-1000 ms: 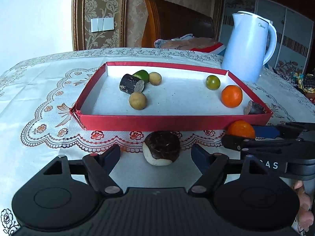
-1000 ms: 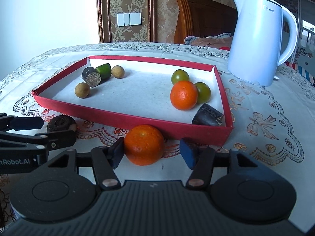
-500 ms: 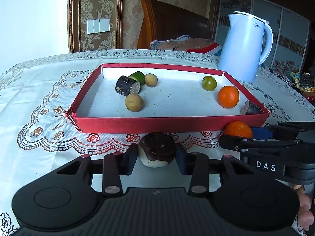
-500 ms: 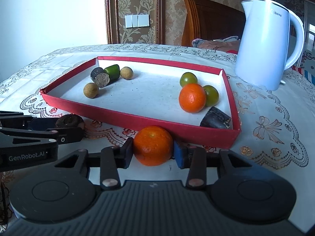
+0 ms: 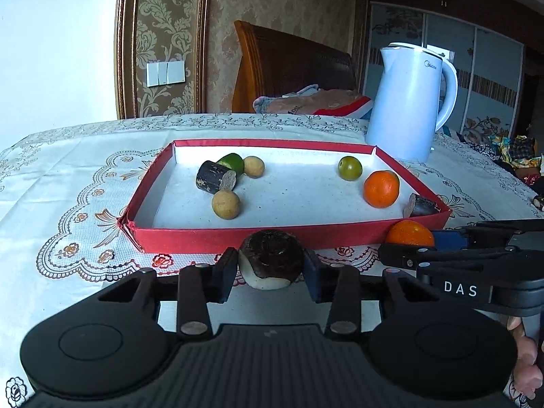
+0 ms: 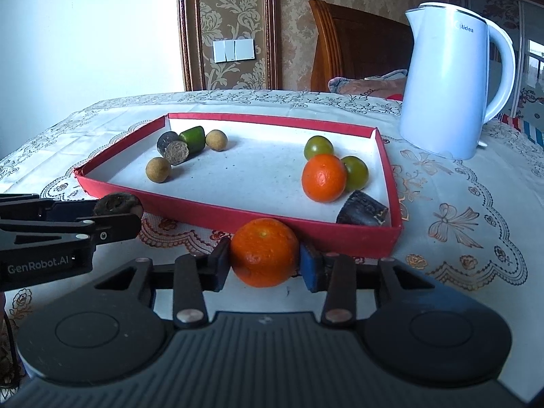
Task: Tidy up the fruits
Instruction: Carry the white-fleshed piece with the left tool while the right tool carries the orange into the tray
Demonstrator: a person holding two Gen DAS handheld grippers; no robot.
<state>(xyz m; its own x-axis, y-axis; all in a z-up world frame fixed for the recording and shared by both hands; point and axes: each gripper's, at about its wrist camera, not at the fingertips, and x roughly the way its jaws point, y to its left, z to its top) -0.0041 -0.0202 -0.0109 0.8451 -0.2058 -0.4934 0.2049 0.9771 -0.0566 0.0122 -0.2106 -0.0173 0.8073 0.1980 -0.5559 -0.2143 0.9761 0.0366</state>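
Orange and round, the tangerine [image 6: 263,252] sits clenched in my right claw [image 6: 264,262] at the lower middle of the frame, just before the red tray [image 6: 238,217]. My left claw [image 5: 270,268] grips a dark brown fruit [image 5: 271,259] likewise. Above, the tray holds more fruit on the tabletop [image 6: 459,248], a white kettle [image 6: 448,91] at upper right.

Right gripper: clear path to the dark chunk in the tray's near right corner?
Probably not yet. The right gripper is shut on an orange, and the tray's near wall stands between it and the dark chunk.
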